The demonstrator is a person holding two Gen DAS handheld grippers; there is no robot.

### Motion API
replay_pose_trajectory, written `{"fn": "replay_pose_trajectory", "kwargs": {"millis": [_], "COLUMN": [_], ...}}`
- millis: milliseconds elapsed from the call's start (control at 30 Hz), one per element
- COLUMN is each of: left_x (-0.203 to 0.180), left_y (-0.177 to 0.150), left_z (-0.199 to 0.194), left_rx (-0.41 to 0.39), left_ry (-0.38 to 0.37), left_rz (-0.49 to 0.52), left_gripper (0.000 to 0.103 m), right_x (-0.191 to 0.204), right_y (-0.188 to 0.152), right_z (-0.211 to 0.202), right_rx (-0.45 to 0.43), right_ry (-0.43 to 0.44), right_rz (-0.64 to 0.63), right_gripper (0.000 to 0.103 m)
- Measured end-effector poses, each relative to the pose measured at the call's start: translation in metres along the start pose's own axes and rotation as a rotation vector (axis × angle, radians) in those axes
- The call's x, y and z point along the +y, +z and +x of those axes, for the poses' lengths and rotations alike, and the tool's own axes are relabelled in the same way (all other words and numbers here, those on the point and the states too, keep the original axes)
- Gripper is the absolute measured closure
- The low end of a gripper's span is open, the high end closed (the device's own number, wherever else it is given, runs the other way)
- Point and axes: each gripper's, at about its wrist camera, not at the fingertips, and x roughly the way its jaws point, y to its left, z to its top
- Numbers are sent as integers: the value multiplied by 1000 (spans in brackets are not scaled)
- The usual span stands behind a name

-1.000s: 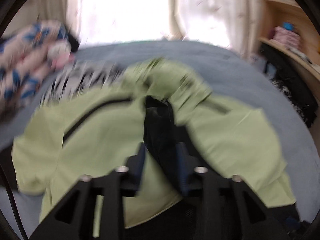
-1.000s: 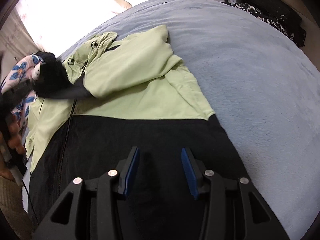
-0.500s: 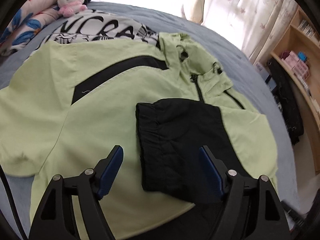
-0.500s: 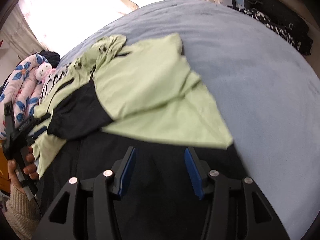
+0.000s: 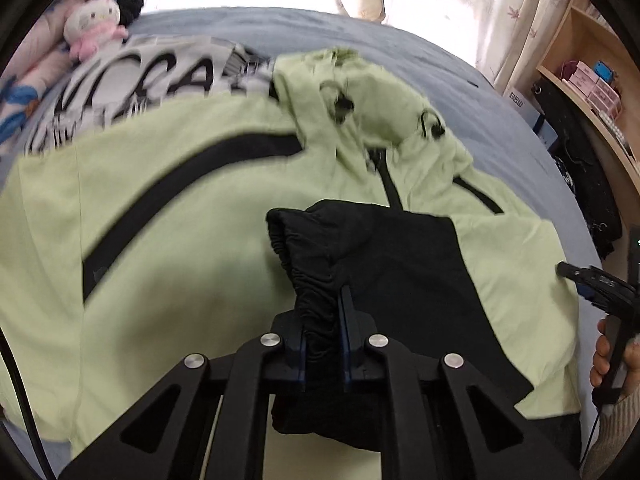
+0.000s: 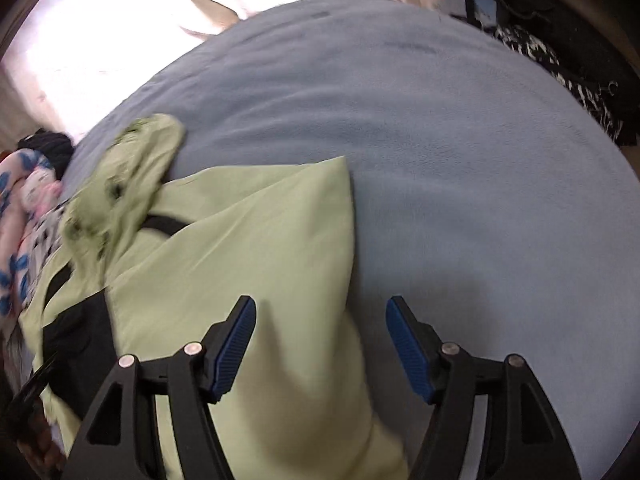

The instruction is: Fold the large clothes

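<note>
Left wrist view gives us the pale green, black-trimmed hooded jacket [image 5: 192, 240] spread front-up on the blue-grey fleece bed cover [image 5: 460, 92]; it lies in the middle of the bed, with its crumpled hood [image 5: 360, 108] at the far end and its black hem band towards us, so we judge its long axis to run near to far, collar pointing away; the zip line down from the collar agrees with that. Our left gripper [image 5: 323, 332] has its fingers closing onto the gathered elastic of the black sleeve cuff [image 5: 316, 280], which sits bunched between them and lies folded in over the chest. Our right gripper [image 6: 320, 344], in its own view, hovers over the right edge of the jacket where green cloth meets the bed cover, its fingers apart and still opening, with nothing pressed between them. As we read it, the fold is at an early stage; one sleeve is brought across the body, though not yet laid flat; the other side, the hood and the lengthwise fold of the body all seem left to do. Beyond the jacket, at the far left, lie a white garment with black lettering [image 5: 132, 80] and a small pink-and-white plush toy [image 5: 94, 26].
</note>
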Motion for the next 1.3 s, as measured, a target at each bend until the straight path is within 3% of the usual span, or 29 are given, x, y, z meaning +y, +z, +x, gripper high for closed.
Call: {"fn": "replay_pose_trajectory", "kwargs": {"millis": [33,67,100,200,267,300,400,467,500,533,567,600,733,933,1033,1167,1300], "left_x": [-2,-3,-3,0,4,6,10,12,12,11,11,9,-16,-62,-72,-68,-60], "left_y": [5,9,12,15,7,3,-4,-5,-5,-5,-7,-9,-21,-49,-60,-70,-72], "left_z": [0,0,0,11,28,36,32,19,13,3,-7,-16,-35,-4,16,33,33], "left_rx": [-17,-36,-48,-64,-21,0,2,4,0,-11,-35,-68,-131,-69,-23,13,11], "left_ry": [13,24,26,45,99,119,113,139,155,163,158,147,100,57,57,110,141], "left_rz": [11,19,21,18,31,36,38,39,40,36,29,21,37,76,68,75,99], "left_gripper": [94,94,94,94,90,88,82,68,63,51,45,45,44,44,44,44,44], "right_x": [0,1,2,4,11,13,8,4,2,1,1,3,37,111,126,109,54], "right_y": [2,4,7,8,3,0,-4,-8,-12,-18,-24,-31,-63,-105,-117,-115,-98], "right_z": [5,9,7,-4,7,11,-9,-33,-45,-56,-64,-69,-68,-37,-22,-16,-20], "right_rx": [10,19,-5,-124,-91,-58,-60,-105,-132,-155,-168,-169,-122,-55,-23,-40,-67], "right_ry": [22,34,12,-30,-120,-147,-122,-80,-73,-68,-64,-60,-9,70,81,-6,-152], "right_rz": [2,-5,-7,-14,-74,-106,-100,-90,-87,-87,-89,-95,-172,-306,-339,-346,-243], "right_gripper": [70,96,99,99,96,87,77,73,64,53,48,47,47,51,51,53,58]}}
